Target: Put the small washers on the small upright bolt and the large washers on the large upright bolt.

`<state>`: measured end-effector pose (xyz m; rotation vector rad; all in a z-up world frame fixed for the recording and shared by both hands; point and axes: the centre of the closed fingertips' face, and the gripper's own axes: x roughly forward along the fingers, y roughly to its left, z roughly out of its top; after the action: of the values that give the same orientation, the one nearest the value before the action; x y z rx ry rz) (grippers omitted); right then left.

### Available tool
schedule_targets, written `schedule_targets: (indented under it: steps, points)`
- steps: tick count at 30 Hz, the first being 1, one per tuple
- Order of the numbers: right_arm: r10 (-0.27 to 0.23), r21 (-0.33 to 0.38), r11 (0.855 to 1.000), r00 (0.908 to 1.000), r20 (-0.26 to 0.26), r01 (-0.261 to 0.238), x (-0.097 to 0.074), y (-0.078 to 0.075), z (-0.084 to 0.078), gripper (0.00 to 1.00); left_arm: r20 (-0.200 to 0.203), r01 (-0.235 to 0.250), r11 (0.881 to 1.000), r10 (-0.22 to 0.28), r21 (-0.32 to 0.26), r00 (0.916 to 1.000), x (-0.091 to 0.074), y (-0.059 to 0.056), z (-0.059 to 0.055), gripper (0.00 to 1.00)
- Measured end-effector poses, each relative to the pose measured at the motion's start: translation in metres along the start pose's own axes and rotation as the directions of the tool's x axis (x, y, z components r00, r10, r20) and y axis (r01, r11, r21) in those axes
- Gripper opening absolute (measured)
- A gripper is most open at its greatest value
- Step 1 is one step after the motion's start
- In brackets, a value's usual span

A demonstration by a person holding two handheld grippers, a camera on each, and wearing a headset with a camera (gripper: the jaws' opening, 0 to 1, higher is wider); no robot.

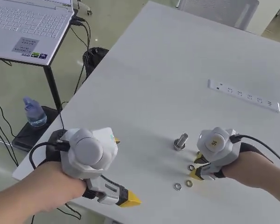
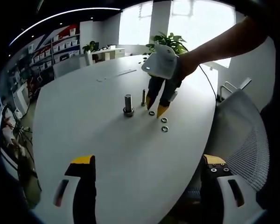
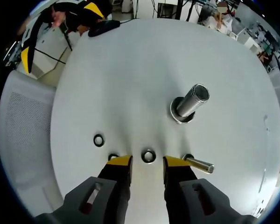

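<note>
A: Left gripper (image 2: 148, 159), state?
B: Jaws spread wide with nothing between them. It hangs over the near left part of the white table (image 1: 144, 79), well apart from both bolts.

A: Right gripper (image 3: 148, 161)?
B: Jaws parted, tips down at the tabletop. A washer (image 3: 148, 156) lies flat in the gap, just ahead of the tips. I cannot tell whether either tip touches it.

A: Bolts?
B: The large bolt (image 1: 180, 141) stands upright, just left of the right gripper. There is a ring at its foot, but I cannot tell whether it is the bolt's own head or a washer. The small bolt (image 3: 198, 163) is thinner and stands close beside one jaw tip of the right gripper.

A: Other washers?
B: A second washer (image 1: 189, 183) and a third washer (image 1: 178, 186) lie flat, side by side, a little nearer than the right gripper. I cannot tell their sizes apart.

A: Surroundings?
B: A power strip (image 1: 242, 95) lies on the far right of the table. A laptop (image 1: 28, 23) sits on a separate stand at far left, with a water bottle (image 1: 35, 112) low down beneath it.
</note>
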<state>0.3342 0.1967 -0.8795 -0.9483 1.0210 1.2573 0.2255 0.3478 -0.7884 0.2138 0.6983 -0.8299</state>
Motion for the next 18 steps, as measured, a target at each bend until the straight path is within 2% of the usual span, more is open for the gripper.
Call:
schedule_targets:
  steps: [12,18]
  points:
    - [-0.004,-0.012,1.000,1.0000,-0.009,0.004,0.0008,0.0041,0.0008,0.22,-0.005,0.015,1.000,-0.015,-0.004,0.9999,-0.0011,-0.0033,-0.0023,0.89]
    - [-0.007,-0.027,1.000,0.9995,-0.032,0.006,0.0017,0.0021,0.0018,0.17,-0.019,0.019,1.000,-0.019,-0.002,0.9996,-0.0002,-0.0047,-0.0061,0.87]
